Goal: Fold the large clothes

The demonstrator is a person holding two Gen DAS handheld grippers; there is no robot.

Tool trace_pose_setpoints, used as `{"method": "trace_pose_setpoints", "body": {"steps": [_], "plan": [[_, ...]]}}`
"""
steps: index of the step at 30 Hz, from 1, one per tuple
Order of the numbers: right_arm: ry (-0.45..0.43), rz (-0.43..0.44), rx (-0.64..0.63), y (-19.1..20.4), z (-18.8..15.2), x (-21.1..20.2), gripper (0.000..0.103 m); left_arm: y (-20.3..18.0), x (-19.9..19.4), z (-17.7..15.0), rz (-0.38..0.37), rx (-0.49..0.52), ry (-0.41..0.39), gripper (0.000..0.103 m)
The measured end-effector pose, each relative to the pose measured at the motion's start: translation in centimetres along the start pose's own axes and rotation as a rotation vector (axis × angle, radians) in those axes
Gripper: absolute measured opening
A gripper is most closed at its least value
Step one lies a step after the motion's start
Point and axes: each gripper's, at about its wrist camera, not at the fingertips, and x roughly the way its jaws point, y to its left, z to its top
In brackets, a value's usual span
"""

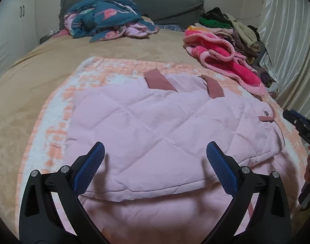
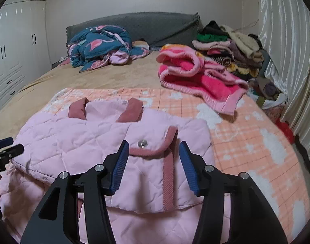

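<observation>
A pale pink quilted jacket [image 1: 155, 126] lies partly folded on an orange checked blanket [image 1: 53, 122] on the bed, its dusty-rose cuffs [image 1: 161, 80] pointing to the far side. My left gripper [image 1: 155, 152] is open and empty above the jacket's near folded edge. My right gripper [image 2: 154, 152] is open and empty over the jacket's [image 2: 73, 138] pocket flap [image 2: 155, 142] with its metal snap. The right gripper shows at the right edge of the left wrist view [image 1: 301, 126]. The left gripper shows at the left edge of the right wrist view [image 2: 4, 148].
A hot-pink blanket [image 2: 195, 75] lies crumpled at the right of the bed. A teal flamingo quilt [image 2: 100, 44] is heaped by the grey headboard [image 2: 155, 26]. A clothes pile [image 2: 232, 46] sits at the far right by a curtain [image 2: 287, 50]. White wardrobes [image 2: 12, 50] stand left.
</observation>
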Motion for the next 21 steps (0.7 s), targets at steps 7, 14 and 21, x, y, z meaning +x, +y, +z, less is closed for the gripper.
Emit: {"method": "trace_pose_setpoints", "body": {"steps": [7, 14, 21], "plan": [[0.010, 0.038, -0.056, 1.8, 0.2, -0.1, 0.060, 0.3, 4.1, -1.5, 0.015, -0.021, 0.135, 0.095], [0.036, 0.089, -0.108, 4.5, 0.5, 1.1, 0.060, 1.6, 5.0, -2.1, -0.037, -0.078, 0.139, 0.095], [0.212, 0.153, -0.093, 6.9, 0.1, 5.5, 0.070, 1.4, 5.1, -2.2, -0.035, -0.074, 0.139, 0.095]]}}
